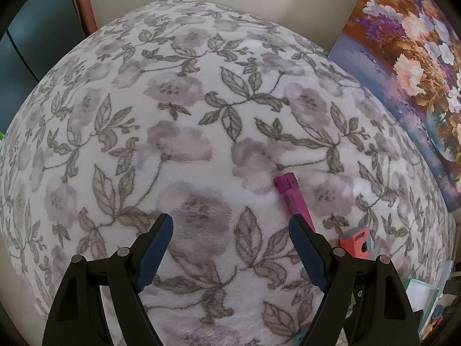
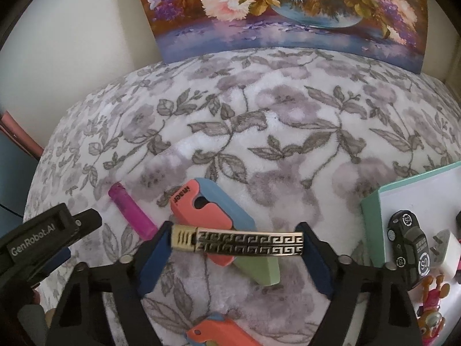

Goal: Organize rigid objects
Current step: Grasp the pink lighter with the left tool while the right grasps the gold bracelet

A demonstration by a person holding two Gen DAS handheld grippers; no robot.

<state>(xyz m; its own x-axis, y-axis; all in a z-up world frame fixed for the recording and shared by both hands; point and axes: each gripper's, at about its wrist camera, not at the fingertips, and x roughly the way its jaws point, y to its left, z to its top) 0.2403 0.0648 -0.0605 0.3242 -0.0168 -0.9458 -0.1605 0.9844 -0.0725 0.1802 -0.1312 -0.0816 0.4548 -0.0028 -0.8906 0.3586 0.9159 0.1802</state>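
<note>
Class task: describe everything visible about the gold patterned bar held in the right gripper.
The gold bar is a slim, shiny, metal-looking rectangle with a dark Greek-key pattern in two rows along most of its length and a short grooved section at its left end. It lies crosswise, roughly level, its two ends pressed between the right gripper's blue pads. It hangs above the floral blanket, in front of a coral, blue and green case; contact between them is unclear.

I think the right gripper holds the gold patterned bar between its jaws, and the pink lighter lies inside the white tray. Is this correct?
Not quite. The right wrist view shows the pink lighter lying on the floral blanket, not in the white tray. The right gripper does hold the gold patterned bar between its jaws.
</note>
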